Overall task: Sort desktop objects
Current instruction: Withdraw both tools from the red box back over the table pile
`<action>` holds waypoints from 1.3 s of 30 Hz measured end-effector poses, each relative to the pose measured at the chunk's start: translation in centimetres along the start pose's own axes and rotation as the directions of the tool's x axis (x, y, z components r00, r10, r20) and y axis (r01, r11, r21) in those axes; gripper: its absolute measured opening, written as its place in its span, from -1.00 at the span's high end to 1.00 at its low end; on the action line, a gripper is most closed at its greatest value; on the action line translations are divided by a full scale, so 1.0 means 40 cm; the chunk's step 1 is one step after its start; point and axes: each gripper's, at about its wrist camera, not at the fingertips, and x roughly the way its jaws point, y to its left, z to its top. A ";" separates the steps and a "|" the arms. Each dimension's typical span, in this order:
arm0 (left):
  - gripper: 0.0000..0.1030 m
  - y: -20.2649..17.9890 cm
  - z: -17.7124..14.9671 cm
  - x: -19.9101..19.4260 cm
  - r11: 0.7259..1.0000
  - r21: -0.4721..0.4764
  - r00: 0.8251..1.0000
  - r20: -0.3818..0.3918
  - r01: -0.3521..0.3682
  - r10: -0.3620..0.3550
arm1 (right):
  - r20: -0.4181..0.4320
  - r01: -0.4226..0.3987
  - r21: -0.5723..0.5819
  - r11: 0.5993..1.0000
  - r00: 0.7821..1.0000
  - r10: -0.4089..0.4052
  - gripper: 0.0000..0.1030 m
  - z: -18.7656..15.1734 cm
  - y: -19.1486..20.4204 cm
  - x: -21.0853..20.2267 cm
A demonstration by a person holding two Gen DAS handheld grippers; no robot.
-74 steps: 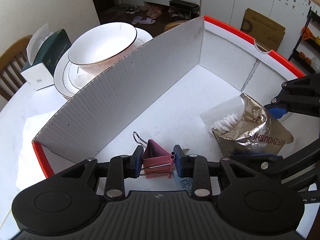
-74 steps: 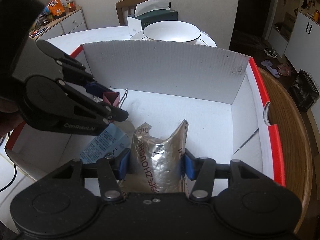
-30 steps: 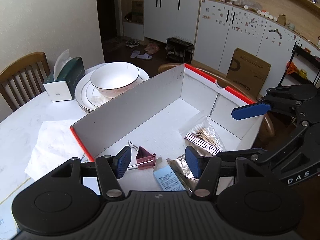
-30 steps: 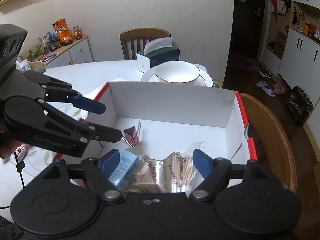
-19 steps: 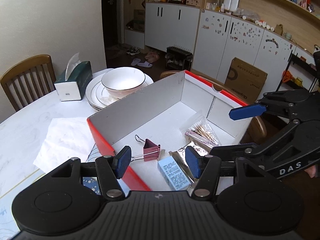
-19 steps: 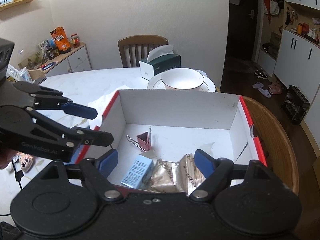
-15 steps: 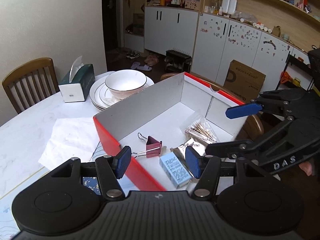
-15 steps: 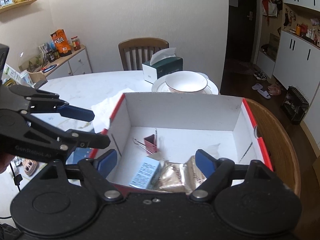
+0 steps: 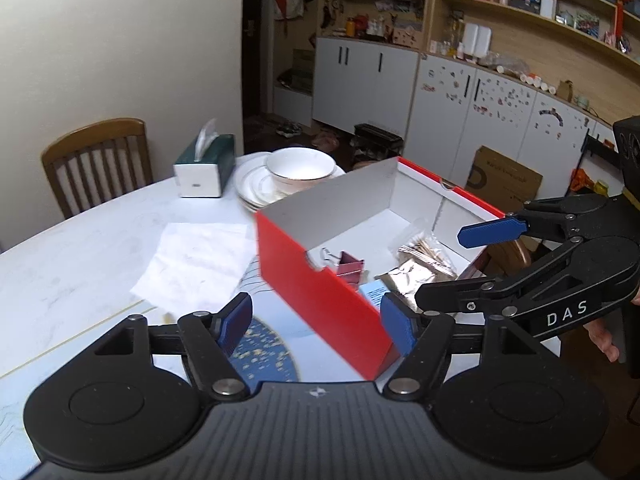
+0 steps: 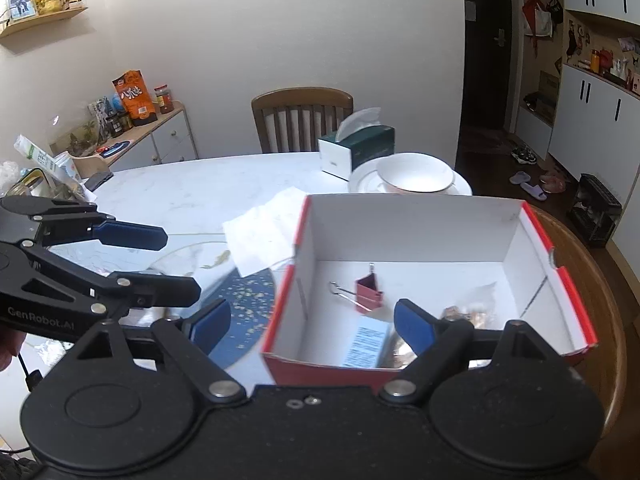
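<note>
Right wrist view showed the red box point(image 10: 424, 264) at centre right, its long axis running left-right, near the white tabletop point(image 10: 192, 196) edge. Inside lay a pink binder clip point(image 10: 368, 294), handles pointing left. Both the right tool point(image 10: 310, 324) and left tool point(image 9: 316, 322) gaped wide, empty.

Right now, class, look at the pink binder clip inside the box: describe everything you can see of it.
The binder clip is a dusty pink, apparently metal body, folded into a wedge, with silver wire handles; one lies out flat towards the box's left wall. It rests on the white floor of the red-edged cardboard box, apart from the blue packet and the foil pouch nearby. Nothing grips it: both grippers are outside the box with fingers open.
</note>
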 end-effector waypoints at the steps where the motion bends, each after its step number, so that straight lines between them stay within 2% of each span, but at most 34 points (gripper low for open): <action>1: -0.45 0.011 -0.008 -0.010 1.000 -0.005 1.000 0.002 -0.002 0.002 | 0.004 -0.005 0.001 1.000 1.000 0.005 -0.72 -0.001 0.012 -0.001; 3: -0.58 0.030 -0.028 -0.034 1.000 -0.018 1.000 0.009 -0.007 0.007 | 0.014 -0.013 0.003 1.000 1.000 0.013 -0.76 -0.003 0.037 -0.005; 7: -0.58 0.073 -0.071 -0.080 0.999 -0.045 1.000 0.019 -0.016 0.017 | 0.020 -0.025 0.001 1.000 0.999 0.025 -0.79 -0.011 0.090 -0.007; 13: -0.62 0.140 -0.145 -0.142 0.995 -0.087 0.998 0.029 -0.047 0.050 | 0.028 -0.057 -0.062 0.996 0.998 0.058 -0.86 -0.035 0.193 -0.001; 18: -0.92 0.199 -0.201 -0.185 0.989 -0.121 0.996 0.038 -0.079 0.085 | 0.024 -0.071 -0.048 0.996 0.997 0.072 -0.86 -0.059 0.264 0.015; 20: -0.97 0.221 -0.222 -0.200 0.988 -0.127 0.995 0.039 -0.085 0.091 | 0.021 -0.076 -0.043 0.996 0.997 0.077 -0.86 -0.068 0.290 0.022; 29: -0.99 0.299 -0.343 -0.243 0.989 -0.128 0.996 0.023 -0.078 0.082 | -0.010 -0.103 -0.058 0.993 0.995 0.103 -0.86 -0.098 0.390 0.060; 39: -0.99 0.343 -0.459 -0.244 0.985 -0.131 0.993 -0.047 -0.112 0.106 | -0.061 -0.120 -0.088 0.989 0.991 0.115 -0.86 -0.126 0.459 0.121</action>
